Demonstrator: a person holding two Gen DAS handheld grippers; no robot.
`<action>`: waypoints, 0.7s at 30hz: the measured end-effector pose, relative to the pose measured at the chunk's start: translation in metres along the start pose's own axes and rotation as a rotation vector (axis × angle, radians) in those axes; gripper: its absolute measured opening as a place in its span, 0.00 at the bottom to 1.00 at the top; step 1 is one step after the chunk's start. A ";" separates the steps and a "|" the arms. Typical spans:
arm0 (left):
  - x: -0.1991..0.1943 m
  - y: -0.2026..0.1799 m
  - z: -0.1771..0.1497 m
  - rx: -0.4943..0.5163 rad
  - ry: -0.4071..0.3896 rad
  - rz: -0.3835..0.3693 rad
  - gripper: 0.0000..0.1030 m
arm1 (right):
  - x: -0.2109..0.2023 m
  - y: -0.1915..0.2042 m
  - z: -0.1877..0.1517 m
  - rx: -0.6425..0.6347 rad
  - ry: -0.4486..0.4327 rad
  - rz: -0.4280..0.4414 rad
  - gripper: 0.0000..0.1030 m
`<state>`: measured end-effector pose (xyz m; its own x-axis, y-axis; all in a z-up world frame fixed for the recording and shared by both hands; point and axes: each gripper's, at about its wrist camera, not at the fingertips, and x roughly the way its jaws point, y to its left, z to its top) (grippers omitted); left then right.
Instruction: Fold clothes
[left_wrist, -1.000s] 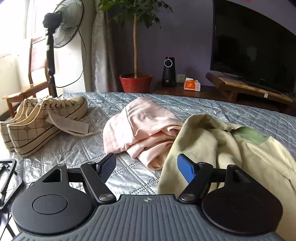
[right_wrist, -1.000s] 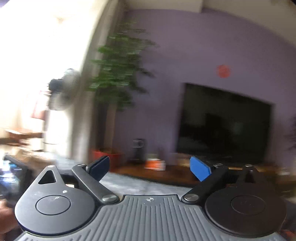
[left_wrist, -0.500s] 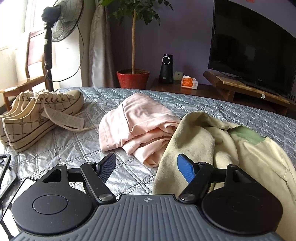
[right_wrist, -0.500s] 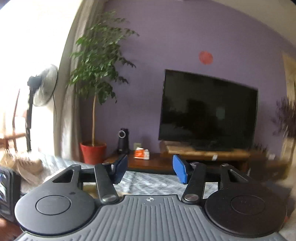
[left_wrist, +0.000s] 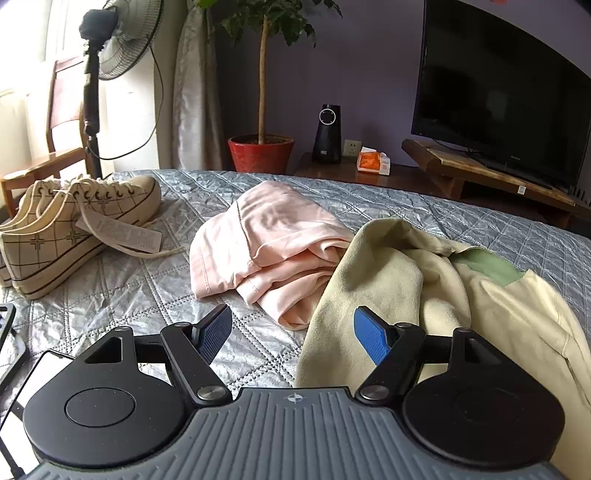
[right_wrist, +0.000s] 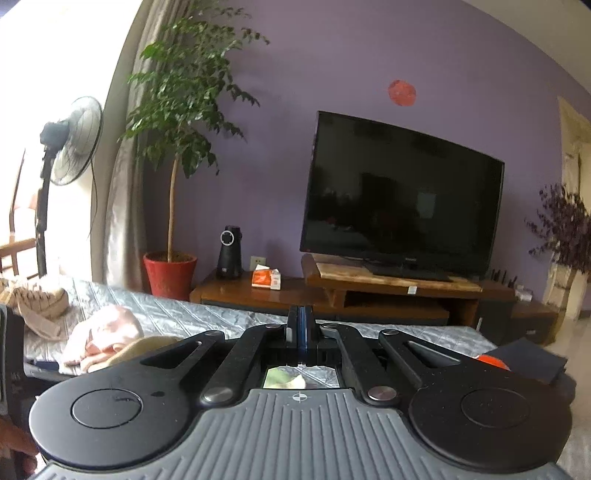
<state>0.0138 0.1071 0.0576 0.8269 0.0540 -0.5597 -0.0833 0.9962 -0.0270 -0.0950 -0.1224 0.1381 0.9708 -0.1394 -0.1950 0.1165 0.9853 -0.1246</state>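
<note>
A crumpled pink garment lies mid-bed on the grey quilted cover. To its right a pale yellow garment with a green inner collar is bunched up, partly over the pink one. My left gripper hovers open just short of both, with its right pad above the yellow cloth's near edge and nothing between the fingers. My right gripper is held higher and points toward the television. Its pads are pressed together with nothing between them. The pink garment shows low at the left of the right wrist view.
A pair of cream checked sneakers with a paper tag sits at the bed's left. Beyond the bed are a standing fan, a potted tree, a black speaker, a television on a wooden stand and a wooden chair.
My right gripper went from wide open to fully shut on nothing while it swung to face the television. The left wrist view shifted only slightly and its gripper stayed open.
</note>
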 end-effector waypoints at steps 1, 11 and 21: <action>0.000 0.000 0.000 0.001 0.000 0.000 0.76 | -0.002 0.001 -0.002 -0.003 -0.002 0.000 0.01; 0.000 0.003 0.001 -0.015 -0.004 0.012 0.76 | 0.007 0.002 -0.007 -0.037 0.069 0.053 0.02; -0.003 0.015 0.008 -0.072 -0.022 0.052 0.76 | 0.062 -0.065 -0.057 -0.020 0.493 0.102 0.74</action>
<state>0.0144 0.1227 0.0650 0.8324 0.1082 -0.5436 -0.1661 0.9844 -0.0584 -0.0547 -0.2008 0.0783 0.7621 -0.0769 -0.6429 0.0170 0.9950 -0.0988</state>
